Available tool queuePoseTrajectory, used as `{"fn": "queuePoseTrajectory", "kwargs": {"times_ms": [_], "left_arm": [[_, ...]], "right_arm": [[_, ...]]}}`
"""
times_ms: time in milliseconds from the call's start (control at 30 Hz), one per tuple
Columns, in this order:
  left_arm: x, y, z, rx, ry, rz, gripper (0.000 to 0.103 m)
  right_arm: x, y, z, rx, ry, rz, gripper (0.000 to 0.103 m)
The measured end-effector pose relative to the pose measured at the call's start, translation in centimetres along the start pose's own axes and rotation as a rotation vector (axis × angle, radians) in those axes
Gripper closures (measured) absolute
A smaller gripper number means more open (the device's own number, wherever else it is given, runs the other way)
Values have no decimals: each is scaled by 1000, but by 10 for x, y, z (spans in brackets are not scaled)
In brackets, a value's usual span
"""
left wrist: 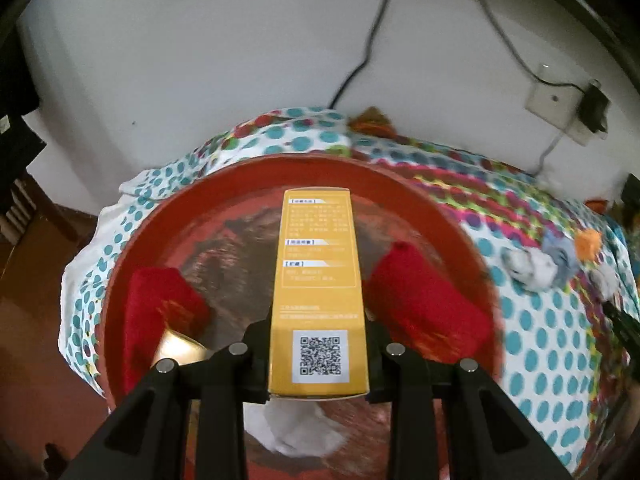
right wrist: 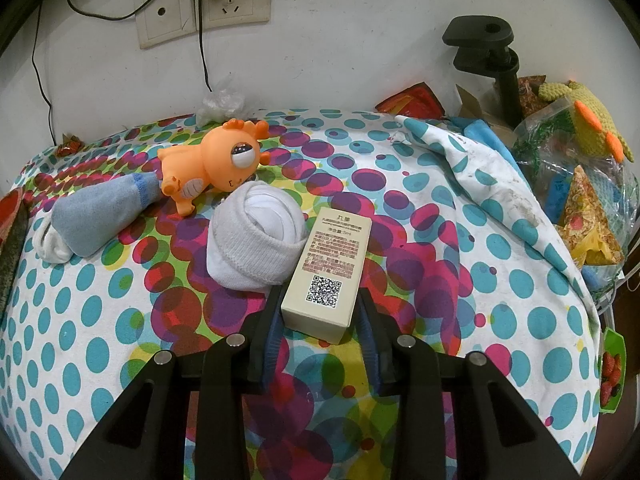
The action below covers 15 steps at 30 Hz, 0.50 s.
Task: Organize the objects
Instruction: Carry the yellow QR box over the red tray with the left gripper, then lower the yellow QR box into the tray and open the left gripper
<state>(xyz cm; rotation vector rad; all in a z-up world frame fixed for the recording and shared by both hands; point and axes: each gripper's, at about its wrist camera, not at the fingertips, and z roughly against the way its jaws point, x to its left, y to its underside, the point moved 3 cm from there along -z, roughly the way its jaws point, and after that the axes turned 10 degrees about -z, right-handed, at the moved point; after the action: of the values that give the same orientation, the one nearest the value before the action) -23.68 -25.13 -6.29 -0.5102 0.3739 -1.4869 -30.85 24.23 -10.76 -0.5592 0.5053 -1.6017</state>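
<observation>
Left gripper (left wrist: 318,354) clamps yellow box (left wrist: 318,292), held over red basin (left wrist: 168,208). Red rolls (left wrist: 428,308) at 3 and 9 o'clock; lower box squarely into gap. Right gripper (right wrist: 318,320) pinches cream box (right wrist: 326,272) on spotted cloth (right wrist: 460,280); white sock roll (right wrist: 256,236) touching at 10 o'clock.

**Both grippers angled down, jaws drawn in close**

The left black two-finger gripper (left wrist: 318,354) points steeply downward, its two black fingers (left wrist: 256,354) drawn in close, pressing from either side on a tall yellow cardboard box (left wrist: 318,288) held lengthwise between them. The right black two-finger gripper (right wrist: 318,316) also tilts steeply down, its blue-padded fingers (right wrist: 274,336) set narrow, flanking the near end of a cream rectangular box (right wrist: 326,272) and closed against its sides.
</observation>
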Motion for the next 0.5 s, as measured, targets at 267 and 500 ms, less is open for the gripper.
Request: {"fn": "queuePoseTrajectory", "kwargs": {"times_ms": [267, 500], "left_arm": [[33, -8, -33, 83, -63, 19, 73], [47, -13, -52, 119, -84, 40, 73]], "right_arm": [[0, 0, 0, 0, 0, 0, 70], [0, 0, 0, 0, -1, 0, 70]]}}
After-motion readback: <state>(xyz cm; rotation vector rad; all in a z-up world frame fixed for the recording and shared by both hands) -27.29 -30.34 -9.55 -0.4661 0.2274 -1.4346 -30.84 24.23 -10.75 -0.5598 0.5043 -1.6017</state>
